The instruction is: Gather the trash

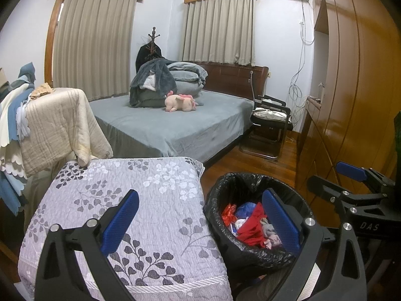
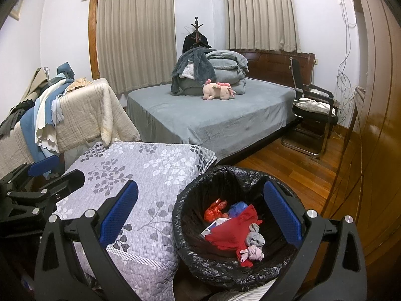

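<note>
Bin: the trash bin (image 2: 225,225), lined with a black bag (image 2: 198,258), stands on the wooden floor (image 2: 295,173), touching the right edge of the floral quilted cushion (image 2: 140,183).
Contents: red plastic (image 2: 230,230), an orange-red wrapper (image 2: 214,209), something blue (image 2: 236,207), a grey and a pink scrap of cloth (image 2: 253,245) lie inside, below the rim; the bin looks partly filled.
Right gripper: the right gripper (image 2: 200,215) is spread wide with nothing between its blue pads (image 2: 282,215), and hangs above the near side of the bin.
Left gripper: the left gripper (image 1: 200,220) is likewise spread wide and carries nothing, straddling the cushion edge and the bin's left rim.
Surroundings: no loose trash shows on the cushion, the bed (image 2: 213,118) with its plush pig (image 2: 218,90), or the visible floor near the chair (image 2: 313,115).
Step in hand, as judged: either search for remaining litter or gather the bag.
Doing it well: if closing the bag, each gripper should pinch the liner's rim on opposite sides, taking thin film only and not the bin wall, then lift evenly so nothing spills.
Risk: the thin liner may tear or slip from the pads.
</note>
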Action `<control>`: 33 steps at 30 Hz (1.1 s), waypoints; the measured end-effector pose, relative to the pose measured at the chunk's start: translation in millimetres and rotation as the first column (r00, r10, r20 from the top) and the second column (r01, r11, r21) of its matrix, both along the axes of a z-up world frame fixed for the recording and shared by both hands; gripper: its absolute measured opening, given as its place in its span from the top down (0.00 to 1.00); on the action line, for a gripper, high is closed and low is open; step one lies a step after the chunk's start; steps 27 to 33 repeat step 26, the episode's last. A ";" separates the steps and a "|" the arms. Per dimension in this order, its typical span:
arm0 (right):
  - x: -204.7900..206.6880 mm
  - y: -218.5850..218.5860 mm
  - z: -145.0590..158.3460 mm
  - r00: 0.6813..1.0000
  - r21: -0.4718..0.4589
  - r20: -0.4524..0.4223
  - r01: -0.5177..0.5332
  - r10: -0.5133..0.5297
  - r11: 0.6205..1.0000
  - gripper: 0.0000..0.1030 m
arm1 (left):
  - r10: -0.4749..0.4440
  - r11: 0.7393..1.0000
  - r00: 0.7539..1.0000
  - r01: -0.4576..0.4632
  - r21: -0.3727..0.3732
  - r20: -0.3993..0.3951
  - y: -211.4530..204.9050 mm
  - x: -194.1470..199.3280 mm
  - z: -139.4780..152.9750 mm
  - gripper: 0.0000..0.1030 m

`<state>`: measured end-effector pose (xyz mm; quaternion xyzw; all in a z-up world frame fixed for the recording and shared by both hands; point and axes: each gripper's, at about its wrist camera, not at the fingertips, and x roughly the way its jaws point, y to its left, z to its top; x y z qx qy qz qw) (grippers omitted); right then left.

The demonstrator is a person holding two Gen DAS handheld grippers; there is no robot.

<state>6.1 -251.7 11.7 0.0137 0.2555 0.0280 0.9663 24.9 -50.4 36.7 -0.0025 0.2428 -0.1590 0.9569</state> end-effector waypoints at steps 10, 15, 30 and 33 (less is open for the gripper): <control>0.3 -0.2 0.2 1.000 0.002 -0.002 0.000 0.000 1.000 0.05 | 0.002 1.000 1.000 -0.002 -0.003 -0.014 4.4 -1.5 -2.2 0.06; 0.3 -0.1 0.0 1.000 0.002 -0.002 0.000 0.000 1.000 0.05 | 0.004 1.000 1.000 -0.004 -0.001 -0.019 1.2 2.0 -3.1 0.06; -1.1 1.2 0.0 1.000 0.004 -0.003 0.001 -0.001 1.000 0.05 | 0.004 1.000 1.000 -0.004 0.000 -0.019 1.2 2.1 -2.7 0.06; -1.1 1.2 0.0 1.000 0.004 -0.003 0.001 -0.001 1.000 0.05 | 0.004 1.000 1.000 -0.004 0.000 -0.019 1.2 2.1 -2.7 0.06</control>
